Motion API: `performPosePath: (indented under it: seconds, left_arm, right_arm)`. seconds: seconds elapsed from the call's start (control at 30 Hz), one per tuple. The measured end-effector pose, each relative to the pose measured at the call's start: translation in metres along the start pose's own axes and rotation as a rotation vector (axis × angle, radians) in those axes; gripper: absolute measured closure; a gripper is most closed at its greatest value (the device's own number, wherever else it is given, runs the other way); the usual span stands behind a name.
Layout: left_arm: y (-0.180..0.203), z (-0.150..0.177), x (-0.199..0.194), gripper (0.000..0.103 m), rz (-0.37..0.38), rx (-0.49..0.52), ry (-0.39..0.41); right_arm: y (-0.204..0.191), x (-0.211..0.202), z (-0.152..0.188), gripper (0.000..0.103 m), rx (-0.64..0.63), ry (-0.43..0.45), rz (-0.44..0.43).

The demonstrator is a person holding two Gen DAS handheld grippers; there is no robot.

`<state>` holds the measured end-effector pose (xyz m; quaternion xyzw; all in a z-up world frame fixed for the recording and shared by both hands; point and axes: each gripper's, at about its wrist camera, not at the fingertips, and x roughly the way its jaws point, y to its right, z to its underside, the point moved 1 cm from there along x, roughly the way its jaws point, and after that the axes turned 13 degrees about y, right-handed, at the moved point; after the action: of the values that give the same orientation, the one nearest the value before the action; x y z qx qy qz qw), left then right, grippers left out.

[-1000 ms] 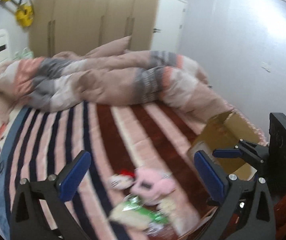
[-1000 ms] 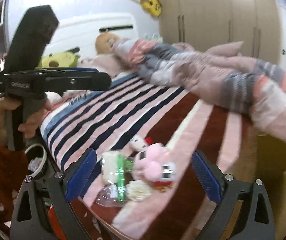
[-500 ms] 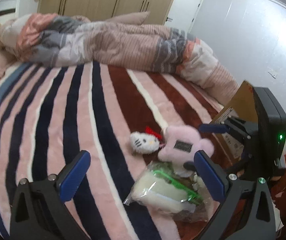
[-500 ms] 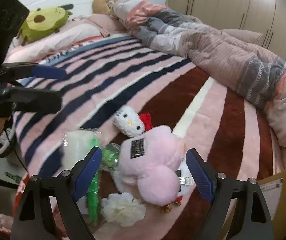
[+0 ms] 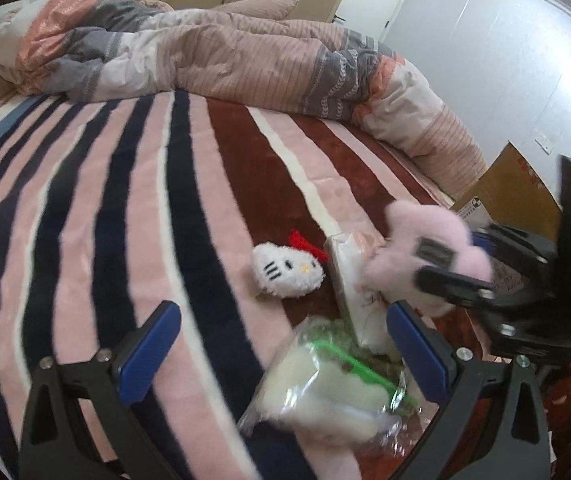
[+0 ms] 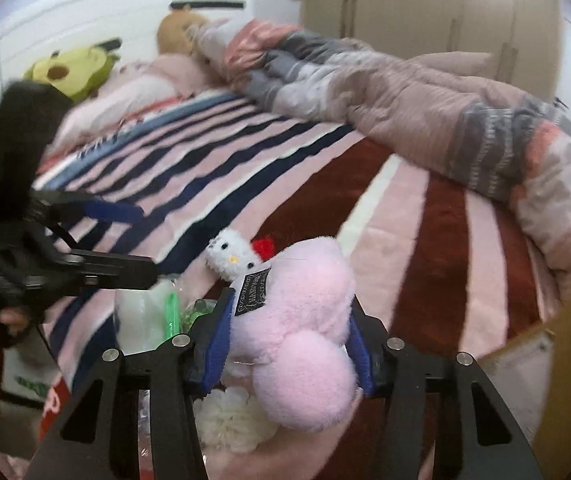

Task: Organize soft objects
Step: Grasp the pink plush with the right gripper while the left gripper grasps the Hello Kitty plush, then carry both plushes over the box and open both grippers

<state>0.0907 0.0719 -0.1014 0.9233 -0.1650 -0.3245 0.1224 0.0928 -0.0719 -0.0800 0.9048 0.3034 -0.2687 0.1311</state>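
My right gripper [image 6: 289,344] is shut on a pink plush toy [image 6: 301,320] with a black label, holding it just above the striped blanket; it also shows in the left wrist view [image 5: 425,256]. A small white cat-face plush with a red bow [image 5: 287,270] lies on the blanket just behind it, also in the right wrist view [image 6: 231,258]. A clear bag with cream plush and a green strip [image 5: 325,384] lies at the near edge. My left gripper [image 5: 281,354] is open and empty, hovering over that bag. A white fluffy flower [image 6: 233,420] lies under the right gripper.
A cardboard box [image 5: 509,188] stands open at the bed's right side, also at the right edge of the right wrist view [image 6: 565,360]. A rumpled striped duvet [image 5: 213,56] lies across the far bed. An avocado plush [image 6: 73,68] and a doll sit by the headboard.
My right gripper has closed on the pink plush and lifted it slightly. My left gripper has moved lower and closer to the bagged toy.
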Motion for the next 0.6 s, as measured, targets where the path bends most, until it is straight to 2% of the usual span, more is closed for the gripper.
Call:
performPosePath:
  seconds: [0.07,0.17,0.23,0.4,0.5,0.6]
  left_arm:
    - [0.0,-0.002,0.016,0.002,-0.005,0.004,-0.028]
    - [-0.002,-0.005,0.044,0.016,-0.02,0.001,-0.074]
    - [-0.003,-0.005,0.058,0.028,-0.038,0.004,-0.097]
    - [0.002,-0.005,0.076,0.057,-0.014,0.033,-0.123]
    - [0.007,-0.004,0.077,0.063,-0.027,0.065,-0.126]
    - [0.011,-0.006,0.069,0.064,-0.041,0.089,-0.112]
  right_arm:
    - [0.005,-0.013,-0.001,0.056,0.032,0.016,0.022]
    - [0.012,-0.021,0.003,0.056,0.066,-0.001,0.038]
    - [0.015,-0.022,0.007,0.056,0.074,-0.015,0.045]
    - [0.022,-0.022,0.015,0.056,0.095,-0.026,0.016]
    - [0.023,-0.023,0.016,0.056,0.091,-0.02,0.015]
    - [0.024,-0.027,0.013,0.056,0.097,-0.005,0.01]
